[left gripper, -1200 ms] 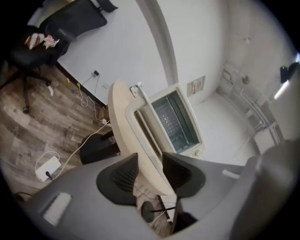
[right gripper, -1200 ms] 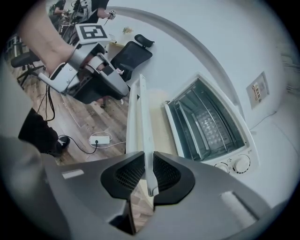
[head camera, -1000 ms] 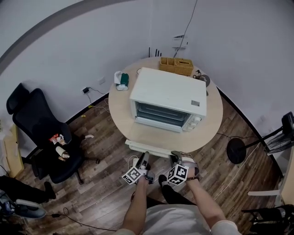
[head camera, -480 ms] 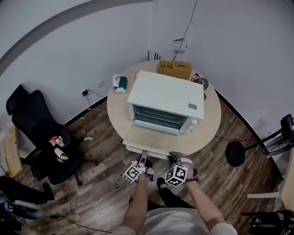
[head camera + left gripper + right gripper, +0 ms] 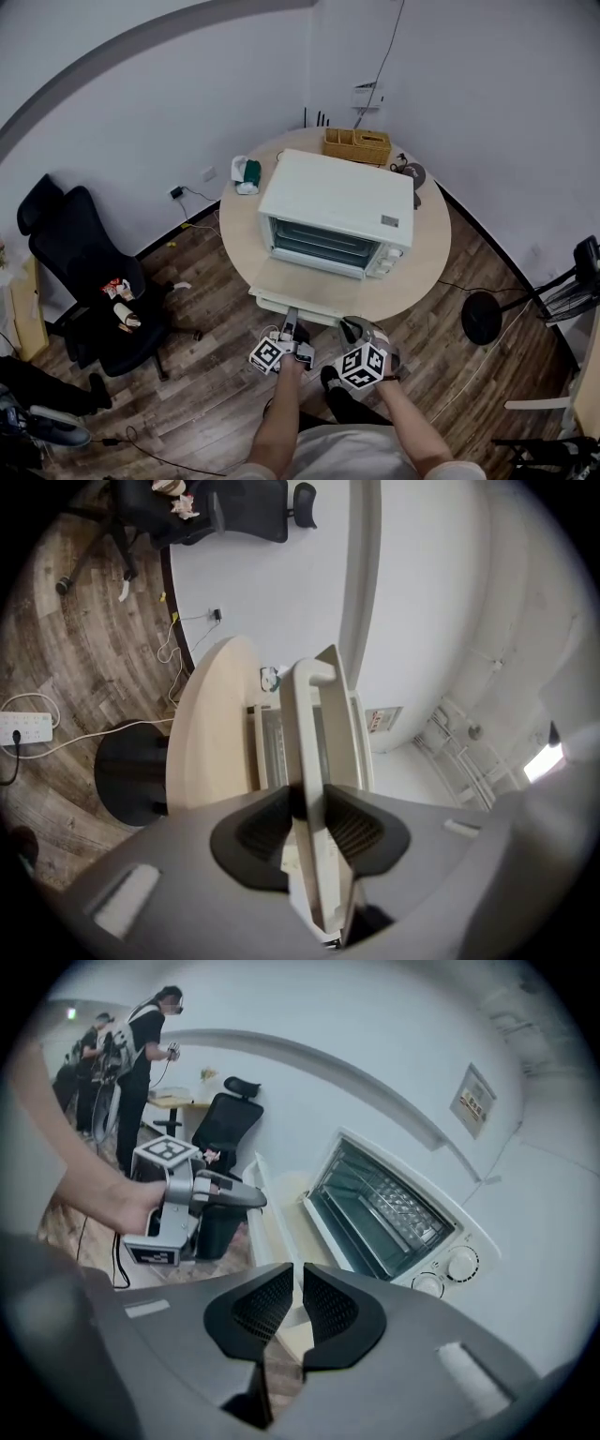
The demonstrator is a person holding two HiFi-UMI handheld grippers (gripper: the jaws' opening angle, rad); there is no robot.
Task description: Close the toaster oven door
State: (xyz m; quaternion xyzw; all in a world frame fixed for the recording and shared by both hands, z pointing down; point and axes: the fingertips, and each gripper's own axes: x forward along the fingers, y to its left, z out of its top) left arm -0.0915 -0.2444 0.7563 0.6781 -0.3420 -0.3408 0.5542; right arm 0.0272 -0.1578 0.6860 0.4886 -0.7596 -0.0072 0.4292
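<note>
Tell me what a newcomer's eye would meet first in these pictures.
A white toaster oven stands in the middle of the round table, its door dropped flat toward the person. The left gripper has just been closing its jaws on the door's handle. The right gripper, its jaws also closing with nothing between them, hangs beside it.
</note>
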